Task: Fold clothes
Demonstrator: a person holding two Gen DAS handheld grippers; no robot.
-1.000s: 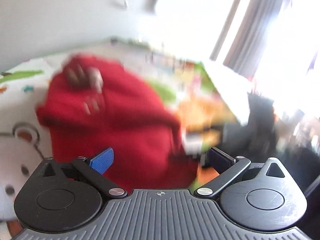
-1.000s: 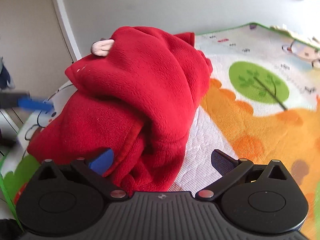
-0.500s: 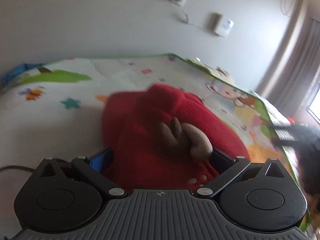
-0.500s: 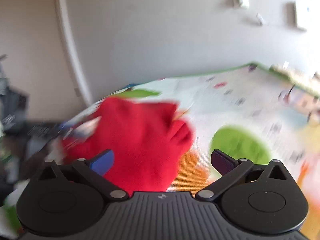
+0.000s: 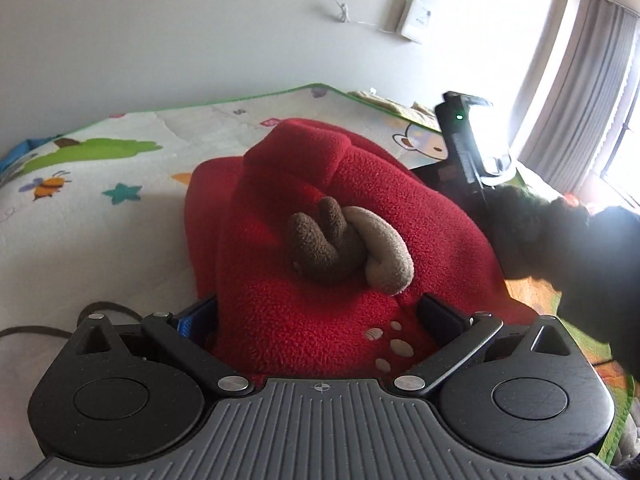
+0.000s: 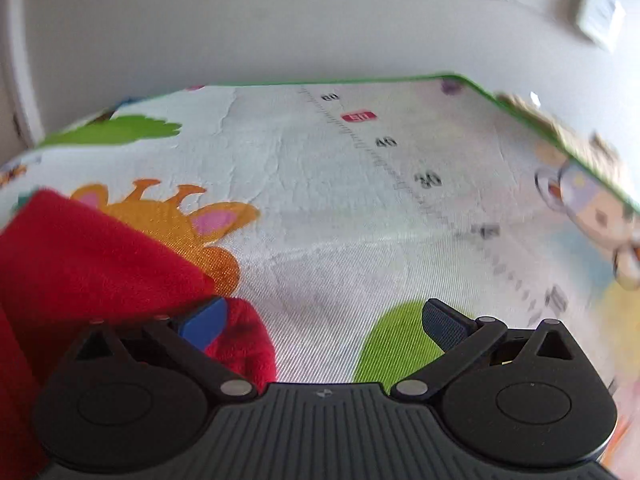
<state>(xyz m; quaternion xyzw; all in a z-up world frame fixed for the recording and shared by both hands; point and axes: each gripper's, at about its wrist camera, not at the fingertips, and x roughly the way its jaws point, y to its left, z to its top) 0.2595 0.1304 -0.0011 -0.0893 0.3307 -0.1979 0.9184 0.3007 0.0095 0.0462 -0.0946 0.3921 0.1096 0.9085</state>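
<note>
Now both the left gripper (image 5: 318, 316) and right gripper (image 6: 324, 320) gape wide, gripping nothing, over the red fleece garment (image 5: 320, 208).

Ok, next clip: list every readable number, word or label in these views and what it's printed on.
"60": ruler scale printed on the play mat.
"40": same scale.
"30": same scale.
Red tag on the scale: white characters, too blurred to read.
Lower scale numbers: blurred, unreadable.
Wall box: marking too small to read.
</note>
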